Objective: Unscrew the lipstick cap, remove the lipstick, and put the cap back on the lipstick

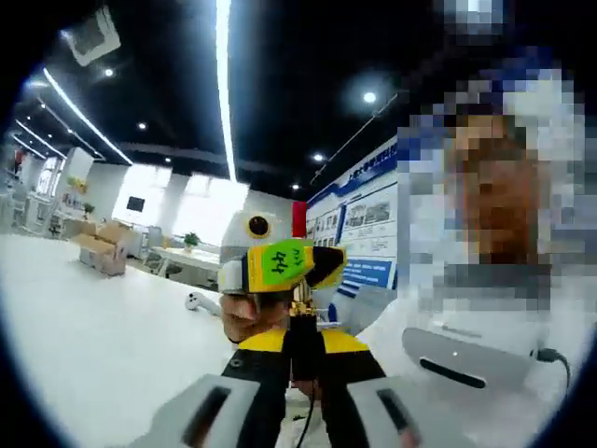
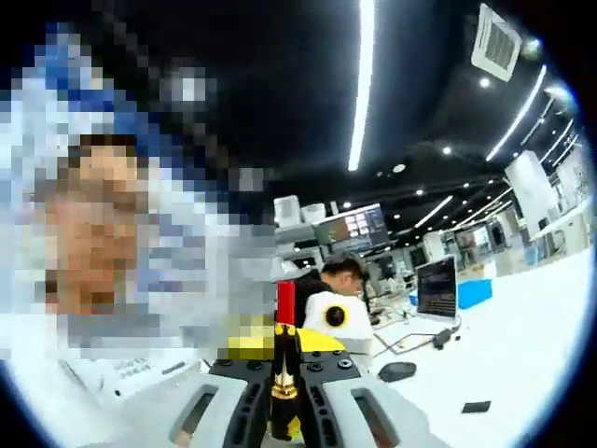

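Between the two grippers, held up in the air in front of the person, the lipstick [image 2: 283, 373] stands on end: a black-and-gold tube with the red stick [image 2: 285, 303] showing bare above it in the right gripper view. That bare stick suggests the cap is already off and the lipstick itself exposed, so the unscrewing and removal look done; what is left, as I judge it, is putting the cap back on. The right gripper [image 2: 283, 411] has its jaws closed tight on the tube's lower body, gripping it upright. In the left gripper view, the left gripper [image 1: 300, 387] is clamped on a dark, slim piece [image 1: 300, 350] with gold [image 1: 300, 303] just above it; whether this is the cap or the tube's other end I cannot tell. Beyond it the right gripper's yellow-and-green head [image 1: 283, 264] faces the camera, close to touching, so both tools seem to meet at the same item. A white table [image 1: 84, 317] lies below, with a mouse [image 2: 398, 371] and laptop [image 2: 437, 287] well apart from the work, and another person [image 2: 328, 280] sits at a desk behind.
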Available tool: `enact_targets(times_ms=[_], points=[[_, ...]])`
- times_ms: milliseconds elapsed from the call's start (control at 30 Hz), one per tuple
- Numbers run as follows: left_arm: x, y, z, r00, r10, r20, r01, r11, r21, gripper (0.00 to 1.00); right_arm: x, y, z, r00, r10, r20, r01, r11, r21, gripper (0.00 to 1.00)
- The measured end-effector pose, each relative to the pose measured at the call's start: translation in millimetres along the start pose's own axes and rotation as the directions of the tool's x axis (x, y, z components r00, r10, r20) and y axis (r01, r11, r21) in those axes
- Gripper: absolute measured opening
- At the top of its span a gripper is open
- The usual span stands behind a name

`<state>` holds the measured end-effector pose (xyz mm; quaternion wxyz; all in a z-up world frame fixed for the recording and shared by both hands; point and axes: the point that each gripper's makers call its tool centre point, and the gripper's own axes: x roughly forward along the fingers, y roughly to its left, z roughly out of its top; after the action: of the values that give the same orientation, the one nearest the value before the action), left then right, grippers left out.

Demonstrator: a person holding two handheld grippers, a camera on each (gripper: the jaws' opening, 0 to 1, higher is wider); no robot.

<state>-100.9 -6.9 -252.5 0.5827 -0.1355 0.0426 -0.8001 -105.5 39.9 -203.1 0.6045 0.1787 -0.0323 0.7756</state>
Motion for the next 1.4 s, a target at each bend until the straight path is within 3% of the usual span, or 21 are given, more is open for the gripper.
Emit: enact_targets(times_ms=[133, 233, 367, 500, 533, 567, 600, 633, 667, 700, 800, 833, 900, 933, 967, 1000, 1067, 1167, 1267, 1400], points=[[8, -17.1, -1.2, 0.994, -0.104, 0.017, 0.105, 0.993, -0.047, 0.13, 9, 23, -2.9, 0.994, 0.11, 0.019, -0.111, 0.993, 0.033, 0.06], [10, -19.6, -2.2, 0.994, -0.105, 0.016, 0.105, 0.994, -0.04, 0.13, 10, 25, -3.4, 0.994, 0.111, 0.018, -0.112, 0.993, 0.029, 0.06], [2, 1.2, 0.5, 1.0, 0.027, 0.012, -0.028, 0.998, 0.052, 0.16, 5, 11, -3.3, 1.0, 0.022, 0.002, -0.022, 1.0, -0.02, 0.06], [-9, 29.7, -0.3, 0.979, 0.203, -0.013, -0.2, 0.974, 0.11, 0.27, -5, -10, -3.0, 0.992, -0.128, -0.018, 0.126, 0.987, -0.103, 0.06], [-14, 41.6, 0.1, 0.962, 0.274, -0.017, -0.27, 0.954, 0.131, 0.29, -10, -20, -1.7, 0.983, -0.179, -0.027, 0.174, 0.976, -0.133, 0.06], [-16, 46.7, 0.3, 0.952, 0.305, -0.02, -0.299, 0.943, 0.143, 0.3, -13, -27, -2.4, 0.973, -0.229, -0.036, 0.22, 0.961, -0.166, 0.06], [-20, 57.5, 0.5, 0.93, 0.367, -0.025, -0.358, 0.918, 0.168, 0.33, -17, -35, -0.5, 0.965, -0.261, -0.038, 0.25, 0.952, -0.176, 0.06], [-21, 59.6, 0.3, 0.925, 0.38, -0.027, -0.37, 0.913, 0.172, 0.34, -21, -43, 0.4, 0.952, -0.304, -0.039, 0.291, 0.936, -0.2, 0.06], [-24, 67.1, 0.1, 0.906, 0.422, -0.032, -0.408, 0.891, 0.198, 0.34, -24, -51, 1.4, 0.937, -0.347, -0.039, 0.33, 0.917, -0.224, 0.06], [-28, 74.5, -0.1, 0.885, 0.463, -0.036, -0.445, 0.867, 0.224, 0.34, -28, -59, 2.4, 0.92, -0.389, -0.038, 0.368, 0.896, -0.249, 0.06], [-28, 81.4, 3.6, 0.861, 0.508, -0.018, -0.488, 0.836, 0.251, 0.36, -38, -81, 6.1, 0.863, -0.505, -0.027, 0.466, 0.814, -0.348, 0.06], [-29, 84.3, 7.7, 0.847, 0.532, 0.002, -0.512, 0.813, 0.279, 0.37, -42, -88, 5.6, 0.84, -0.542, -0.028, 0.494, 0.785, -0.375, 0.06], [-29, 88.4, 10.2, 0.822, 0.569, 0.017, -0.547, 0.781, 0.302, 0.37, -42, -92, 7.5, 0.829, -0.56, -0.009, 0.512, 0.764, -0.392, 0.06], [-30, 93.2, 10.2, 0.795, 0.606, 0.018, -0.577, 0.747, 0.331, 0.38, -41, -92, 7.1, 0.829, -0.56, -0.009, 0.512, 0.764, -0.394, 0.06], [-31, 95.3, 10.3, 0.781, 0.625, 0.02, -0.591, 0.727, 0.349, 0.38, -41, -93, 8.6, 0.825, -0.564, -0.001, 0.517, 0.757, -0.399, 0.06], [-32, 98.6, 10.9, 0.758, 0.652, 0.027, -0.613, 0.697, 0.372, 0.38, -41, -94, 10.9, 0.822, -0.569, 0.012, 0.524, 0.748, -0.408, 0.06], [-31, 100.9, 12.3, 0.729, 0.683, 0.043, -0.64, 0.657, 0.399, 0.38, -40, -94, 14.0, 0.816, -0.577, 0.031, 0.533, 0.731, -0.426, 0.06], [-28, 98.6, 14.8, 0.714, 0.696, 0.068, -0.656, 0.633, 0.41, 0.33, -40, -93, 16.7, 0.811, -0.583, 0.045, 0.539, 0.716, -0.443, 0.06], [-27, 97.4, 15.9, 0.707, 0.703, 0.078, -0.663, 0.62, 0.42, 0.26, -38, -92, 16.9, 0.815, -0.578, 0.048, 0.536, 0.718, -0.445, 0.06], [-26, 97.4, 13.5, 0.709, 0.702, 0.069, -0.658, 0.623, 0.423, 0.17, -36, -91, 14.4, 0.823, -0.567, 0.034, 0.523, 0.733, -0.435, 0.06]])
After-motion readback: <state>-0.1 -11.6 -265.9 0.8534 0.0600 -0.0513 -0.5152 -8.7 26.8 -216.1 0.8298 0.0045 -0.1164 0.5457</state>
